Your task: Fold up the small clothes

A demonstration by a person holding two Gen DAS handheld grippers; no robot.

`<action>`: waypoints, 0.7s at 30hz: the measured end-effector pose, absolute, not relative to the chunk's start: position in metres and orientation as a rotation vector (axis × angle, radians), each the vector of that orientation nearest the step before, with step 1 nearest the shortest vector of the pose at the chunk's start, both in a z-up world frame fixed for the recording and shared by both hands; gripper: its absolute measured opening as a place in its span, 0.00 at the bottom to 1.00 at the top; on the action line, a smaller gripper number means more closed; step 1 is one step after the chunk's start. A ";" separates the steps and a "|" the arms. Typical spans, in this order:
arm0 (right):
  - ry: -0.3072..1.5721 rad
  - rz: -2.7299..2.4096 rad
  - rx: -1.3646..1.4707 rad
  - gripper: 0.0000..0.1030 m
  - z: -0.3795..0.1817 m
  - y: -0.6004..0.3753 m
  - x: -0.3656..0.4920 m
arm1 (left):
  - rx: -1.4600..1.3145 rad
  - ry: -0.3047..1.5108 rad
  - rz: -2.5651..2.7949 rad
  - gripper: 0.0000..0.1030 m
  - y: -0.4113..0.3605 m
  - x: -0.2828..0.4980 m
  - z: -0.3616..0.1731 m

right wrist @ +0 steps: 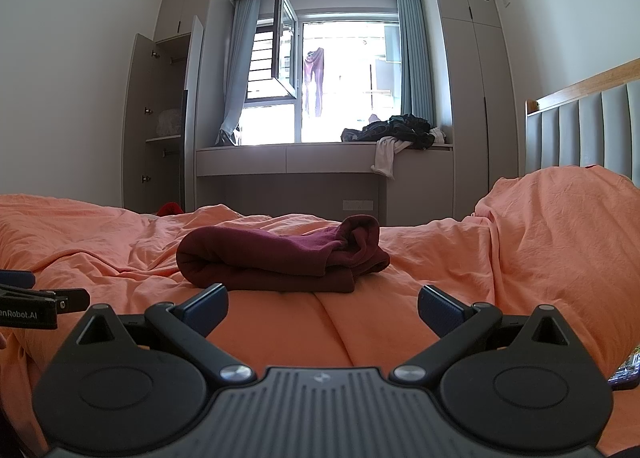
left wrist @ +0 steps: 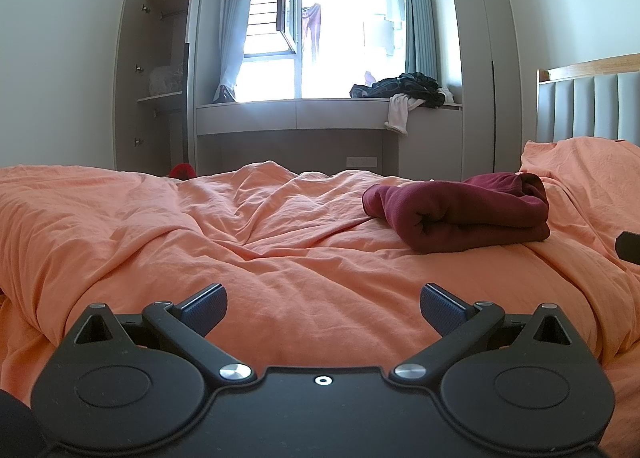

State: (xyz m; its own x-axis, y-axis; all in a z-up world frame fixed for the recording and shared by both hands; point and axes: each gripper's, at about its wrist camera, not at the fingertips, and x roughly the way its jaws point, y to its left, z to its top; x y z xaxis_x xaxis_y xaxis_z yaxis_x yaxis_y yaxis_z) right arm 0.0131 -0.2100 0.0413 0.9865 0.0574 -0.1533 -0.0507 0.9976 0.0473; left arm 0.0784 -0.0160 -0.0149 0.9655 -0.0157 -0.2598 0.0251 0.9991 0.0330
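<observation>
A dark red garment (left wrist: 460,213) lies folded in a thick bundle on the orange bedcover (left wrist: 240,225). In the left wrist view it is ahead and to the right. In the right wrist view the garment (right wrist: 280,254) lies just ahead of the fingers, slightly left of centre. My left gripper (left wrist: 323,308) is open and empty, low over the bedcover. My right gripper (right wrist: 322,308) is open and empty, just short of the garment. The left gripper's side (right wrist: 36,304) shows at the left edge of the right wrist view.
The bedcover (right wrist: 440,298) is wrinkled, with a raised hump (right wrist: 560,225) at the right by the padded headboard (right wrist: 592,129). Beyond the bed are a window bench with a pile of dark and white clothes (left wrist: 404,91) and an open wardrobe (left wrist: 160,77).
</observation>
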 end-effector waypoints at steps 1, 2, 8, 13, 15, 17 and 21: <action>0.155 0.054 0.044 1.00 0.041 -0.210 0.013 | 0.036 0.262 -0.021 1.00 -0.016 0.078 -0.015; 0.155 0.054 0.043 1.00 0.041 -0.210 0.013 | 0.036 0.262 -0.021 1.00 -0.016 0.078 -0.015; 0.155 0.055 0.042 1.00 0.041 -0.210 0.013 | 0.035 0.264 -0.021 1.00 -0.016 0.078 -0.015; 0.155 0.054 0.043 1.00 0.041 -0.210 0.013 | 0.036 0.264 -0.020 1.00 -0.016 0.078 -0.015; 0.156 0.054 0.042 1.00 0.041 -0.210 0.013 | 0.035 0.264 -0.021 1.00 -0.016 0.078 -0.015; 0.155 0.054 0.042 1.00 0.041 -0.210 0.013 | 0.035 0.264 -0.021 1.00 -0.016 0.078 -0.015; 0.156 0.054 0.042 1.00 0.041 -0.210 0.013 | 0.039 0.270 -0.021 1.00 -0.016 0.079 -0.015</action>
State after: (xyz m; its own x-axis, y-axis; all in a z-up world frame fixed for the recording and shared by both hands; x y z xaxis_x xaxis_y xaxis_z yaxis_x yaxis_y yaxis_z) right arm 0.0133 -0.2096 0.0411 0.9864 0.0572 -0.1540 -0.0507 0.9977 0.0458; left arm 0.0788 -0.0160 -0.0147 0.9637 -0.0155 -0.2666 0.0260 0.9990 0.0356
